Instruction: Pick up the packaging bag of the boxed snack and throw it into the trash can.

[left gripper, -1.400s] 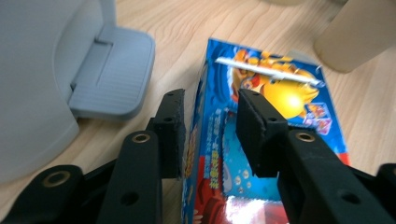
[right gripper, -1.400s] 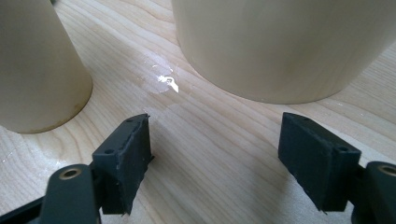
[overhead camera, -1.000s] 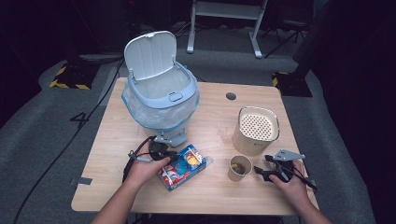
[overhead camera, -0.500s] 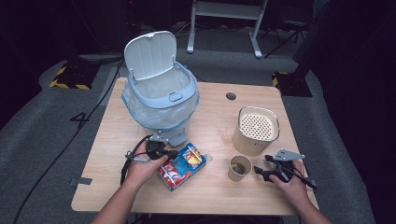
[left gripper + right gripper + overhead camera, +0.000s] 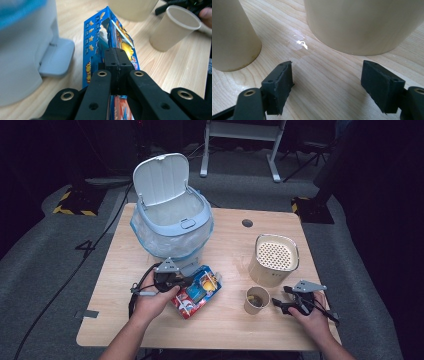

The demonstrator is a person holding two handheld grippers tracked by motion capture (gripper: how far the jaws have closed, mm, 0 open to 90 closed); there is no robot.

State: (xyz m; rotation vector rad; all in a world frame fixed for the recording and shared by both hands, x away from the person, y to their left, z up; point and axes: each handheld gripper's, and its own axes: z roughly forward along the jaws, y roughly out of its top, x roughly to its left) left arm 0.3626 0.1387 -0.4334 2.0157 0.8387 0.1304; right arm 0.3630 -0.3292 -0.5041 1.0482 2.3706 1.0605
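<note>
A blue and red snack box (image 5: pixel 199 293) lies near the table's front, just below the bin. My left gripper (image 5: pixel 187 281) is shut on its near edge, and in the left gripper view the black jaws (image 5: pixel 117 63) pinch the blue box (image 5: pixel 97 37), which tilts up off the wood. My right gripper (image 5: pixel 278 304) rests at the front right, open, beside a paper cup (image 5: pixel 257 299). In the right gripper view its jaws (image 5: pixel 328 83) stand wide apart over bare wood, with the cup (image 5: pixel 229 37) at the left.
A pale blue pedal bin (image 5: pixel 172 225) with its lid up and a plastic liner stands at the back left; its pedal (image 5: pixel 56 60) shows beside the box. A beige canister (image 5: pixel 275 260) with a perforated top stands behind the cup. The wooden table (image 5: pixel 120 320) ends close in front.
The left hand has risen a little, and the snack box has tilted up with it. The right hand and the cup have stayed where they were.
</note>
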